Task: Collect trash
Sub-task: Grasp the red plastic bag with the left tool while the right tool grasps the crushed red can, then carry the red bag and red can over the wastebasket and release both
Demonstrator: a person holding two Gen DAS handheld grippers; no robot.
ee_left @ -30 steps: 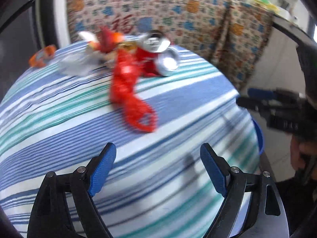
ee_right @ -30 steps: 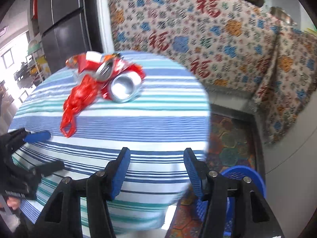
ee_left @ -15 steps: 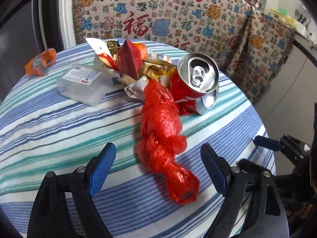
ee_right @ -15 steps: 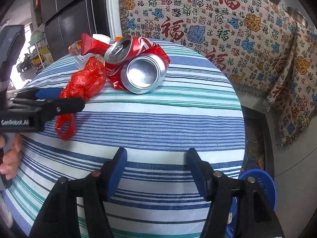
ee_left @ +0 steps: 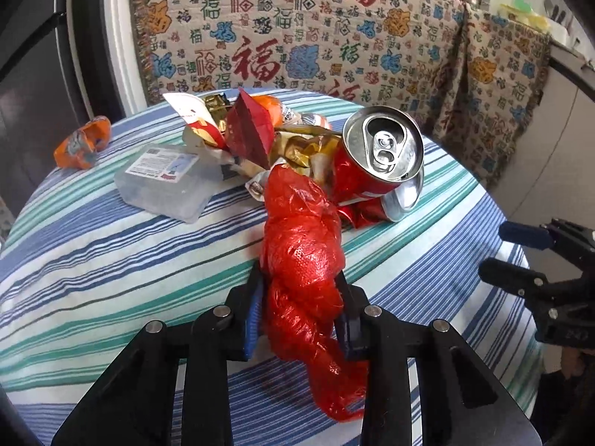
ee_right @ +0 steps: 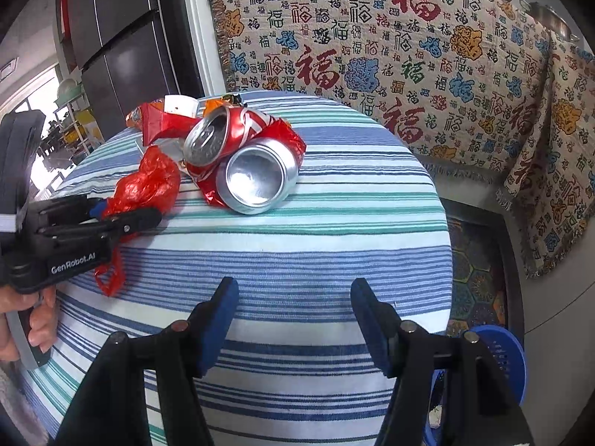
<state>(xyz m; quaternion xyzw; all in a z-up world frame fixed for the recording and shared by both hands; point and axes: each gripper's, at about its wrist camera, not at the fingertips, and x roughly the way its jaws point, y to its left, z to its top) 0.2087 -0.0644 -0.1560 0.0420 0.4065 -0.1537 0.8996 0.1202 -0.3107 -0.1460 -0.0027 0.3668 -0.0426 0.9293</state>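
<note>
Black left gripper [ee_left: 299, 319], blue-padded jaws, silver screws

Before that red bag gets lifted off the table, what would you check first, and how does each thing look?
1. Red plastic bag sits between the left gripper fingers: ok; they are closing.
2. Grip firm enough to lift: cannot tell.
3. Bag free of the cans: cannot tell; it lies against them.
4. Right gripper empty and open: ok.
5. Blue basket on the floor beside the table: ok.

Bare tablecloth [ee_right: 334, 245] before cans [ee_right: 256, 174]
</note>
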